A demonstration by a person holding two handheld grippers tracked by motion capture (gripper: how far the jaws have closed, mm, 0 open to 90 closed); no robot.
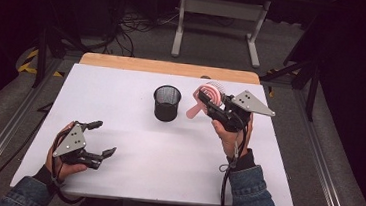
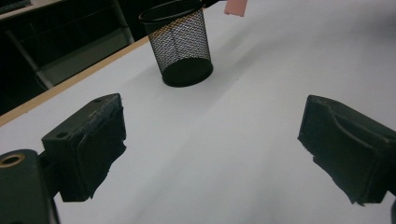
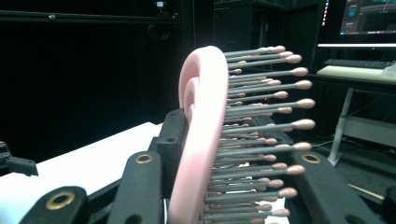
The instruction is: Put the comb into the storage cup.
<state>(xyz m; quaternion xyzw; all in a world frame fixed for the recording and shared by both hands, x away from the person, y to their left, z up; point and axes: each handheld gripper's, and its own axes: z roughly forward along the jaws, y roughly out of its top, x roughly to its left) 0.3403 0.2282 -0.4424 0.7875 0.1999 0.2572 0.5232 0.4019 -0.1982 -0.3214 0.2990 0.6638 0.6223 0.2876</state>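
Right now: pink hairbrush (image 1: 206, 99) clamped in the right gripper (image 1: 214, 105), lifted near the table's (image 1: 121, 102) far edge, beside the mesh cup (image 1: 166, 103). Left gripper (image 1: 98, 138) wide open, near corner.

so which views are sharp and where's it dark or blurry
High view: white table top evenly lit, surroundings dark, black mesh cup sharp. Left gripper view: cup crisp, near black jaw pads slightly soft. Right gripper view: pink hairbrush with ball-tipped bristles sharp in the right gripper, background nearly black except a glowing screen.
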